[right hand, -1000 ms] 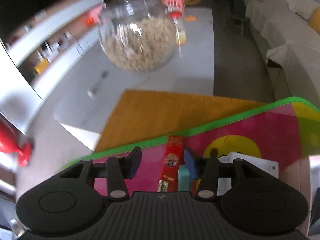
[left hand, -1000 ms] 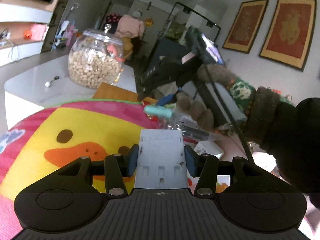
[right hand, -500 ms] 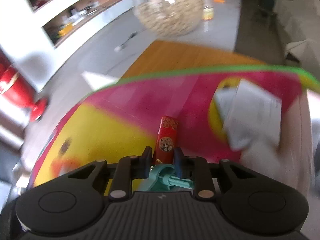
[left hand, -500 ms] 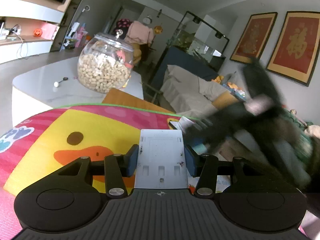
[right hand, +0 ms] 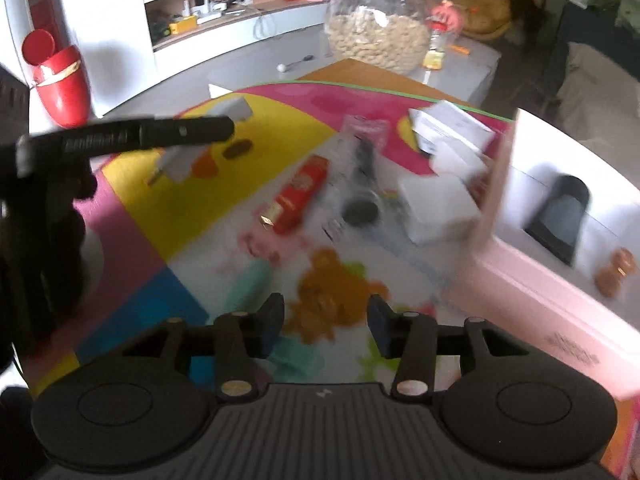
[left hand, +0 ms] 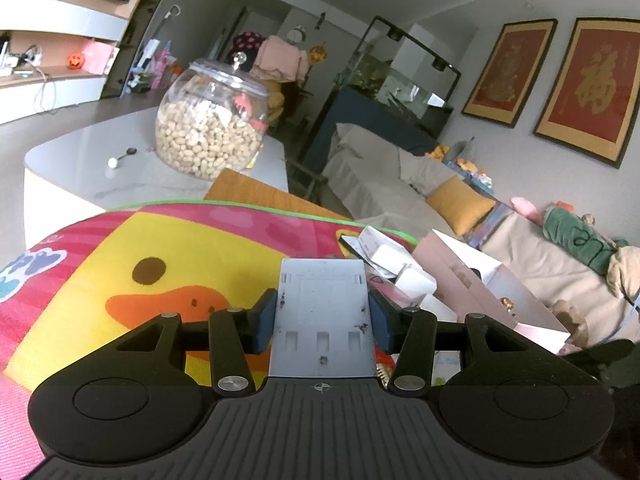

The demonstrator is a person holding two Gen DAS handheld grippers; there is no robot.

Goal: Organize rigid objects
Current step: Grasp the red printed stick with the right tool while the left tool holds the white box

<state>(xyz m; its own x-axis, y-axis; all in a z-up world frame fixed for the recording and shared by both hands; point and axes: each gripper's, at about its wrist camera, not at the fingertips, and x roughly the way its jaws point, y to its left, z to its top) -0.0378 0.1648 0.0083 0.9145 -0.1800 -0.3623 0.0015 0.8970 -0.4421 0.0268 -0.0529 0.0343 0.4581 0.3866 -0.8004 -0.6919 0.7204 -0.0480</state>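
My left gripper (left hand: 322, 312) is shut on a flat grey plastic plate (left hand: 322, 300) and holds it above the duck-print play mat (left hand: 160, 256). My right gripper (right hand: 325, 322) is open and empty above the mat (right hand: 280, 128). A teal cylinder (right hand: 246, 286) lies on the mat just ahead of the right gripper's left finger. Further on lie a red box (right hand: 298, 196), a black cylinder in clear wrapping (right hand: 362, 184), white boxes (right hand: 438, 200) and a white plug (right hand: 176, 162). A pink box (right hand: 560, 220) stands at the right with a dark item inside.
A glass jar of peanuts (left hand: 210, 128) stands on the grey table beyond the mat, with a small spoon (left hand: 120, 158) beside it. The left gripper's handle (right hand: 120, 136) crosses the right wrist view at the left. A sofa (left hand: 420, 184) lies beyond the mat's right side.
My right gripper was shut on the teal cylinder; it has opened and pulled back, and the cylinder lies on the mat. The right hand has left the left wrist view. The left gripper keeps the plate.
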